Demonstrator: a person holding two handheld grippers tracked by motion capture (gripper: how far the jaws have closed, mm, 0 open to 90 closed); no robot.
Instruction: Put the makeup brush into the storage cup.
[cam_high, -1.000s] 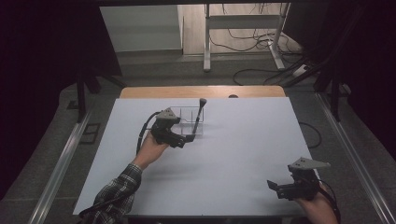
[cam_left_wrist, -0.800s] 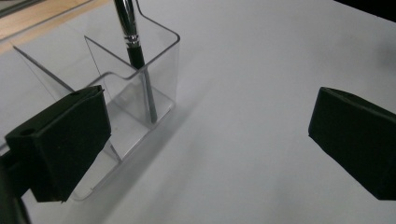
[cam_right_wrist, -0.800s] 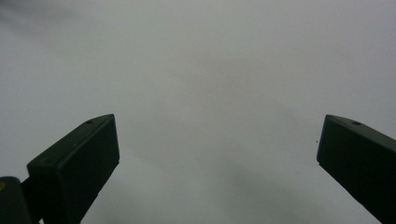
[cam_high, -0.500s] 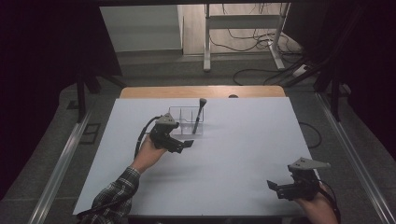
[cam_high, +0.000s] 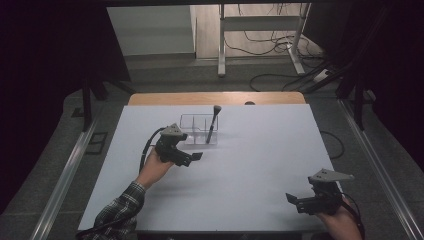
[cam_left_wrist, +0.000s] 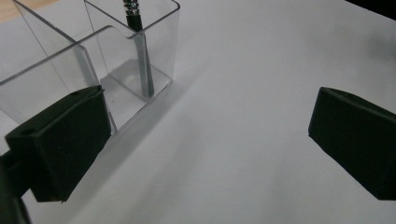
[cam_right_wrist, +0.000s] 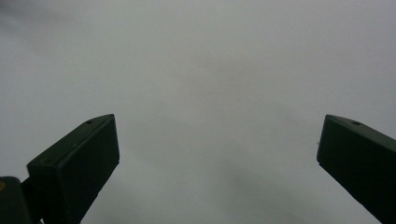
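A clear plastic organiser (cam_high: 197, 129) with several compartments stands on the white table (cam_high: 250, 155), toward its far middle. A dark makeup brush (cam_high: 212, 123) leans upright in its right compartment. In the left gripper view the organiser (cam_left_wrist: 79, 60) sits at the upper left with the brush handle (cam_left_wrist: 140, 51) inside. My left gripper (cam_high: 192, 159) is open with nothing between its jaws, just in front of the organiser and apart from it. My right gripper (cam_high: 296, 200) is open and empty near the table's front right corner, over bare table (cam_right_wrist: 210, 93).
A wooden strip (cam_high: 215, 98) runs along the table's far edge. Beyond it stand a metal frame (cam_high: 260, 35) and cables on the floor (cam_high: 280, 75). Rails (cam_high: 70, 170) run along both sides of the table.
My left gripper has drawn back from the organiser toward the front left, with the brush left standing in it. The right gripper has stayed put.
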